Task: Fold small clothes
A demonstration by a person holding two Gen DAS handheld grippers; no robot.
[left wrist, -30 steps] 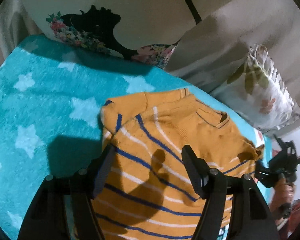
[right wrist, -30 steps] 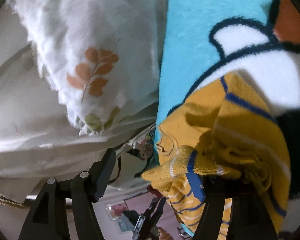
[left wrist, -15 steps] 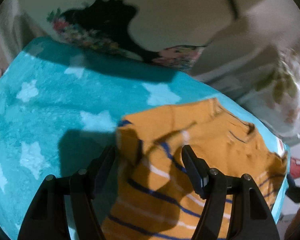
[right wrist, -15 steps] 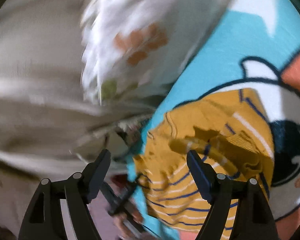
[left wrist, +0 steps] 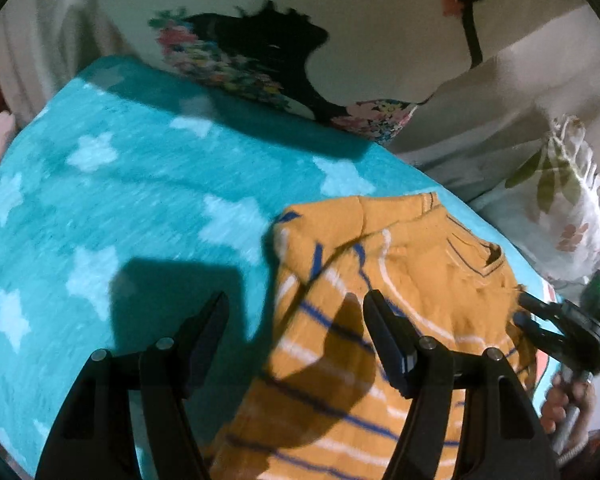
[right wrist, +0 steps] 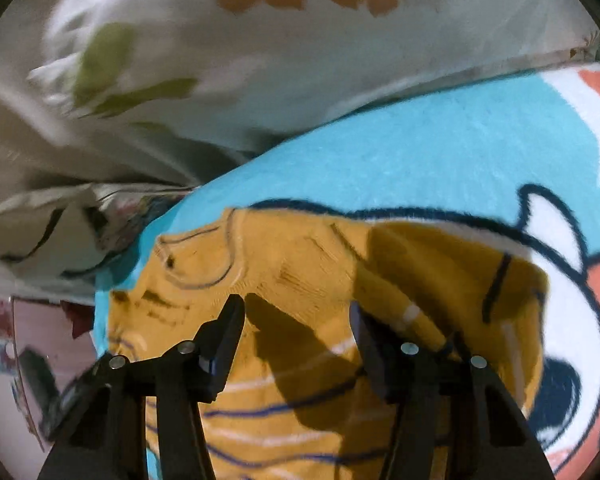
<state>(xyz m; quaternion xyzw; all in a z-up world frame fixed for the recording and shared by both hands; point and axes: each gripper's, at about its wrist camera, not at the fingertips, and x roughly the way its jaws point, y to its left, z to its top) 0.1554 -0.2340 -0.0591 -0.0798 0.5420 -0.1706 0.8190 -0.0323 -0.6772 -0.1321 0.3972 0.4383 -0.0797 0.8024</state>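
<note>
A mustard sweater (left wrist: 400, 280) with blue and white stripes lies flat on a turquoise star blanket (left wrist: 120, 200). My left gripper (left wrist: 296, 312) hovers open over the sweater's left edge, with nothing between its fingers. At the sweater's right side a hand (left wrist: 568, 400) holds my right gripper (left wrist: 520, 307). In the right wrist view the right gripper (right wrist: 296, 316) hangs above the sweater (right wrist: 292, 264) near the collar. Its jaws are closing with no cloth between them. One sleeve (right wrist: 440, 272) lies folded over the sweater's body.
A pillow with a black and floral print (left wrist: 260, 60) and a leaf-print pillow (left wrist: 560, 208) line the blanket's far side. The leaf-print pillow (right wrist: 260, 40) lies close behind the collar. A cartoon figure (right wrist: 560, 300) is printed on the blanket beside the sweater.
My right gripper let go of the sleeve it held, rolled and drew back over the sweater. The sleeve now rests on the body. My left gripper shifted toward the sweater's left edge.
</note>
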